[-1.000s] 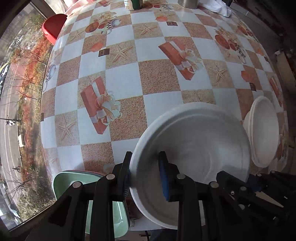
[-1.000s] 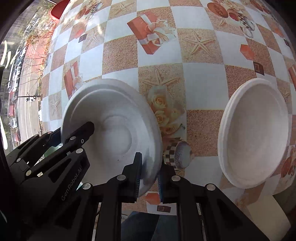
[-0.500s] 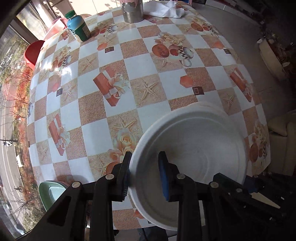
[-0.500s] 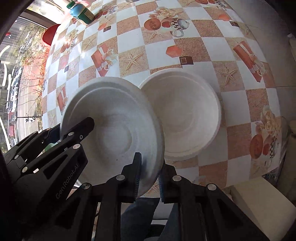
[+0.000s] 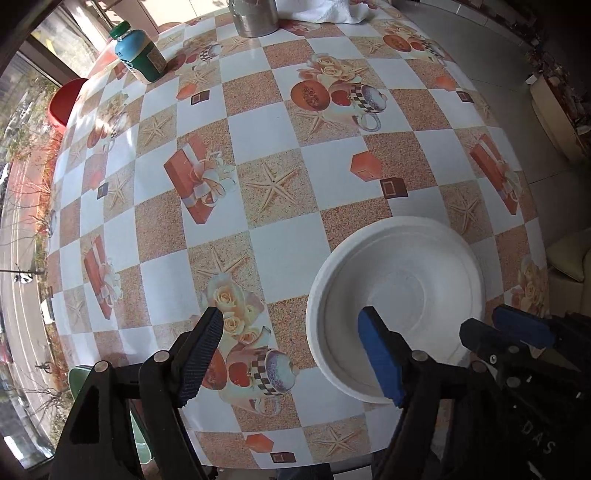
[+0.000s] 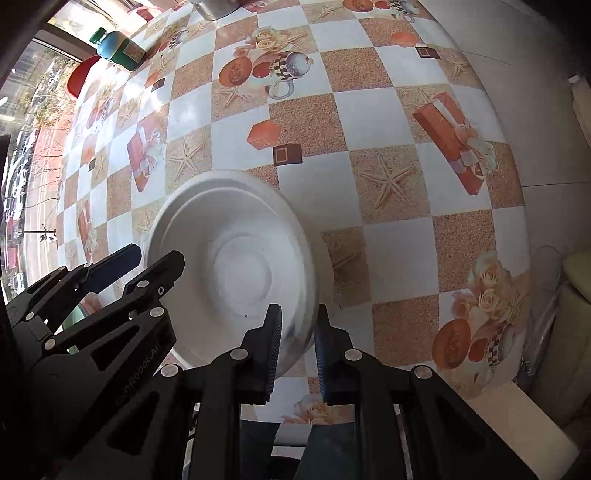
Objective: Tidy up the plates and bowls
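A white foam plate point(image 5: 399, 295) sits nested in a white foam bowl on the patterned tablecloth near the table's front right. In the right wrist view the plate point(image 6: 236, 280) covers the bowl, whose rim point(image 6: 325, 266) shows at its right. My left gripper point(image 5: 291, 354) is open and empty; its right finger hangs over the plate's near side. My right gripper point(image 6: 297, 341) is closed on the near rim of the stack; I cannot tell whether it pinches the plate alone or the bowl too.
A green-blue bottle point(image 5: 140, 55), a steel pot point(image 5: 253, 16) and a white cloth point(image 5: 325, 9) stand at the table's far side. A red stool point(image 5: 66, 103) is beyond the far left edge and a green stool point(image 5: 79, 380) below the near edge. A cream cabinet point(image 6: 517, 417) stands at the right.
My left gripper has opened and let go of the plate. The plate has come down onto the white bowl and covers it. The right gripper still grips the rim.
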